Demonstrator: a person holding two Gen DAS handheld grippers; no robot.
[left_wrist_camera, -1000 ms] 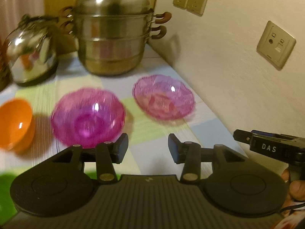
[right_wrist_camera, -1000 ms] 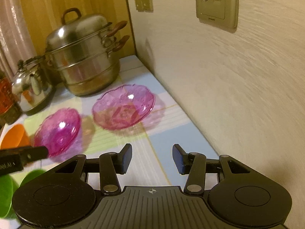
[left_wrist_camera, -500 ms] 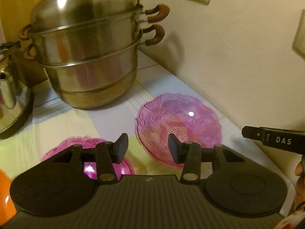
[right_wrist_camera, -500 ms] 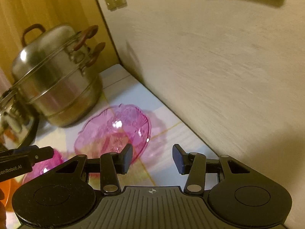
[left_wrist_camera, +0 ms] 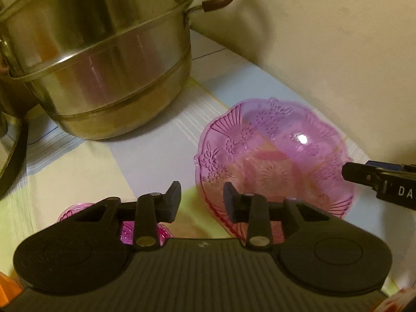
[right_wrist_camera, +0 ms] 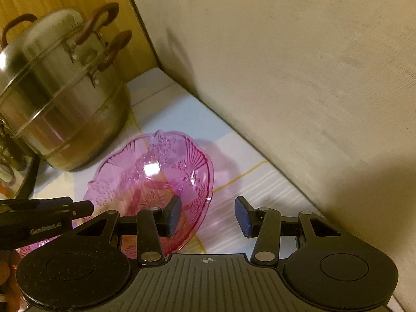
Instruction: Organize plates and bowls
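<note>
A clear pink patterned bowl [left_wrist_camera: 273, 156] stands on the checked tablecloth beside the wall. My left gripper [left_wrist_camera: 202, 200] straddles its left rim; the jaws are closing, with a gap still showing on both sides of the rim. My right gripper [right_wrist_camera: 208, 215] stands open over the same bowl [right_wrist_camera: 150, 176], one finger above the inside and one outside the right rim. A darker magenta bowl [left_wrist_camera: 124, 234] lies mostly hidden under the left gripper. The edge of an orange bowl [left_wrist_camera: 7, 288] shows at the lower left.
A tall steel steamer pot [left_wrist_camera: 98, 65] with brown handles stands close behind the bowl. A kettle [left_wrist_camera: 7, 143] sits left of it. The wall [right_wrist_camera: 286, 78] runs just right of the bowl, leaving a narrow strip of cloth.
Both grippers have come forward and down onto the light pink bowl. The left jaws have narrowed around its rim. The magenta and orange bowls have slid out of view beneath the left gripper.
</note>
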